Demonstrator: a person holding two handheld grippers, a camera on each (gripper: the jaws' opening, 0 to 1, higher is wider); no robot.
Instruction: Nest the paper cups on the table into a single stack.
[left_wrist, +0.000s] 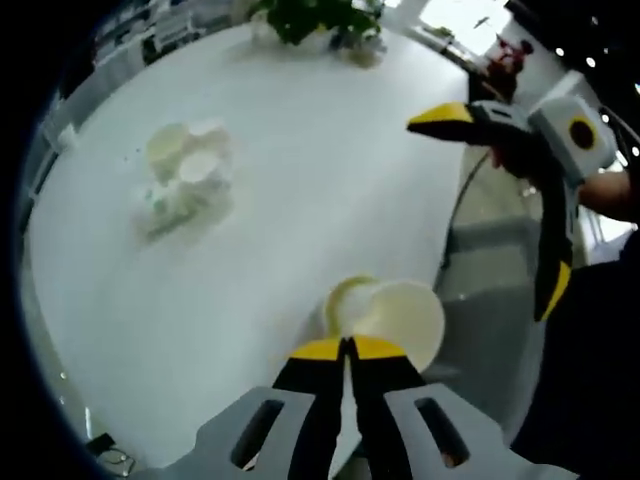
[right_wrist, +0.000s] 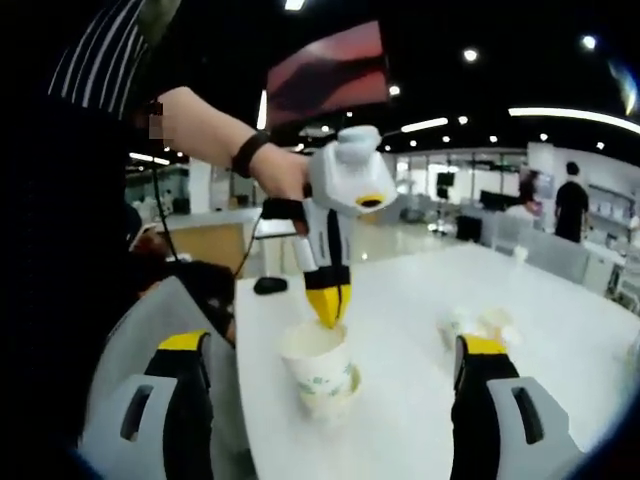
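Left tool (left_wrist: 346, 345) pinching the rim of a white paper cup (right_wrist: 320, 362) nested upright in another near the white counter (left_wrist: 280, 200) edge; right tool (right_wrist: 335, 360) spread wide. Loose cups (left_wrist: 188, 175) well apart. Possible topple if tugged sideways.

The bench (left_wrist: 300, 200) has a smooth white top with a soft sheen. The paper cups (right_wrist: 320, 372) look matt, off-white, with a faint green print on the side. Each tool (left_wrist: 345, 350) is matt grey plastic with black jaws and glossy yellow tips.
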